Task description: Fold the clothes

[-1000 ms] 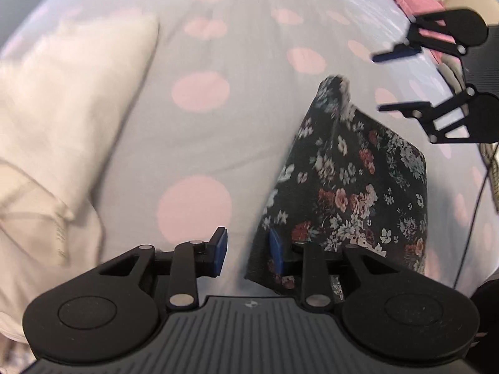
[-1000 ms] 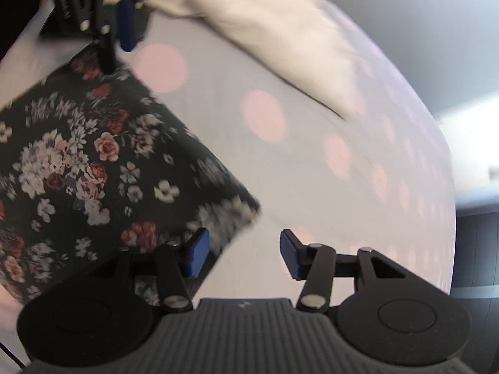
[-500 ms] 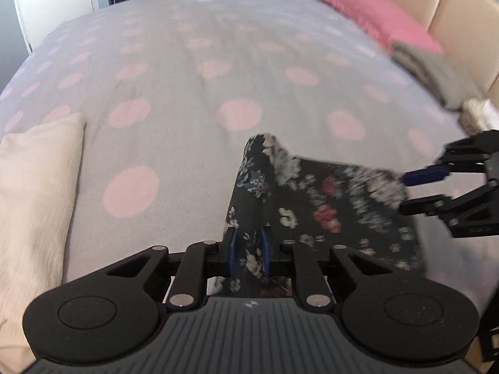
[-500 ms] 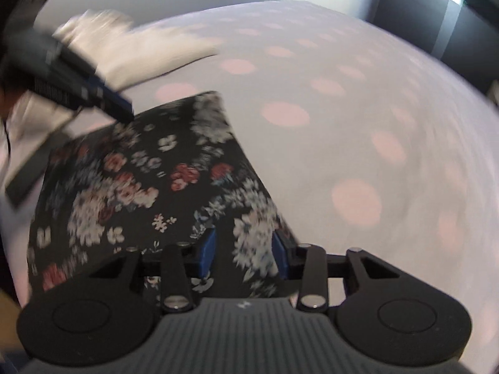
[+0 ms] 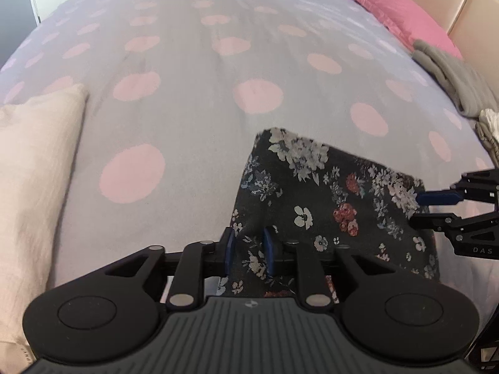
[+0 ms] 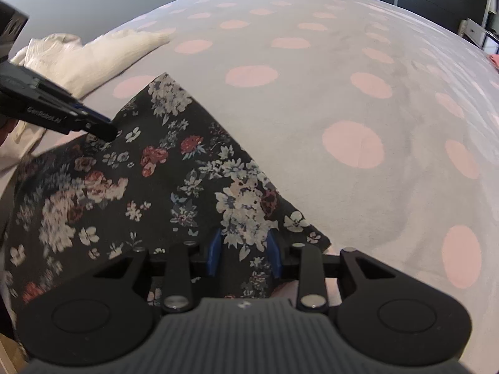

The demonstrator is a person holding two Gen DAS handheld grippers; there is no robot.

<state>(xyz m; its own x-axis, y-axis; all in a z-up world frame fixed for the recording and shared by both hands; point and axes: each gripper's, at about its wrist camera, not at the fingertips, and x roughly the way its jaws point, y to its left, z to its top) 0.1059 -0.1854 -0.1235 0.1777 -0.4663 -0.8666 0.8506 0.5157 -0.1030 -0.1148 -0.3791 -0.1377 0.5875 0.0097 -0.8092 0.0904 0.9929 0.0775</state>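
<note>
Two grippers, one garment. Left gripper (image 5: 248,254): blue pads closed narrowly on a fold of the dark floral cloth (image 5: 336,205), lower centre of the left wrist view. Right gripper (image 6: 244,251): pads pinching another edge of the same cloth, lower centre of the right wrist view. Cloth held stretched between them above the grey bedspread with pink dots (image 5: 193,71). Cream garment (image 5: 34,162) at left edge; pink pillow (image 5: 396,15) and grey folded item (image 5: 452,78) at upper right.
</note>
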